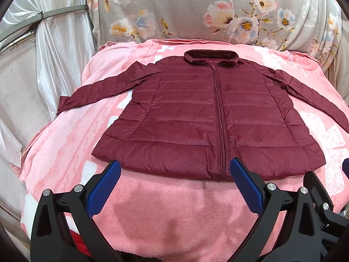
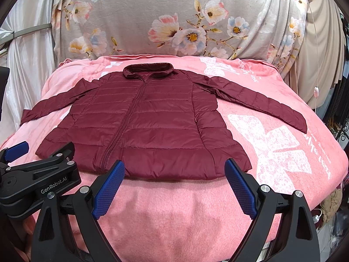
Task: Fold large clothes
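A maroon quilted puffer jacket (image 1: 192,118) lies flat and zipped on a pink blanket (image 1: 165,207), collar away from me, both sleeves spread out to the sides. It also shows in the right wrist view (image 2: 144,126). My left gripper (image 1: 175,166) is open and empty, its blue fingertips just over the jacket's near hem. My right gripper (image 2: 174,166) is open and empty at the hem's right part. The left gripper's body (image 2: 41,183) shows at the left of the right wrist view.
A grey floral cover (image 1: 196,11) drapes the backrest behind the blanket (image 2: 283,152). White satin curtains (image 1: 54,43) hang at the left. Beige cloth and a thin white cable (image 2: 315,91) hang at the right, with clutter below the blanket's right edge.
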`<state>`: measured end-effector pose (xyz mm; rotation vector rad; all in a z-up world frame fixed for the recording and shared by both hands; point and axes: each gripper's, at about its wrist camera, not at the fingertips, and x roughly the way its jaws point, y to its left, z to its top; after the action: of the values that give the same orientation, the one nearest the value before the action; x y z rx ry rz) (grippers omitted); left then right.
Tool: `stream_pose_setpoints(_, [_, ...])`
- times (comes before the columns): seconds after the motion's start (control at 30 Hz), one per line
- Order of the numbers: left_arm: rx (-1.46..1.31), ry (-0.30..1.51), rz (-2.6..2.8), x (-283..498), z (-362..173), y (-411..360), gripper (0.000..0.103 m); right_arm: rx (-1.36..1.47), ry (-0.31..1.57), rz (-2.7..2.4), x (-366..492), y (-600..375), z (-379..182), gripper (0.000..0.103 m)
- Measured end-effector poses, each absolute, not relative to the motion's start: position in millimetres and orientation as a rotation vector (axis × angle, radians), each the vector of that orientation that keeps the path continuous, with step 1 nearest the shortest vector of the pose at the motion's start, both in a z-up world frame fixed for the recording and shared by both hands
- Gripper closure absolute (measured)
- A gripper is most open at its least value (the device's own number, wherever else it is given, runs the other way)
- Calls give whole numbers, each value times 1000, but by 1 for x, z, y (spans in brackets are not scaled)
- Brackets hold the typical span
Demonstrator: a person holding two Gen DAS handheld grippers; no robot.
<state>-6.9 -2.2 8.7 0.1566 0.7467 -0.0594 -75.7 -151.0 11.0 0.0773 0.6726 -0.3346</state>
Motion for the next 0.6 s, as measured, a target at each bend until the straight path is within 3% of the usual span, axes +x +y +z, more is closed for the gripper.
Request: stream_pose_setpoints(0.6, [157, 748, -59, -7, 9, -2, 6, 77, 674, -336, -75, -152, 10, 13])
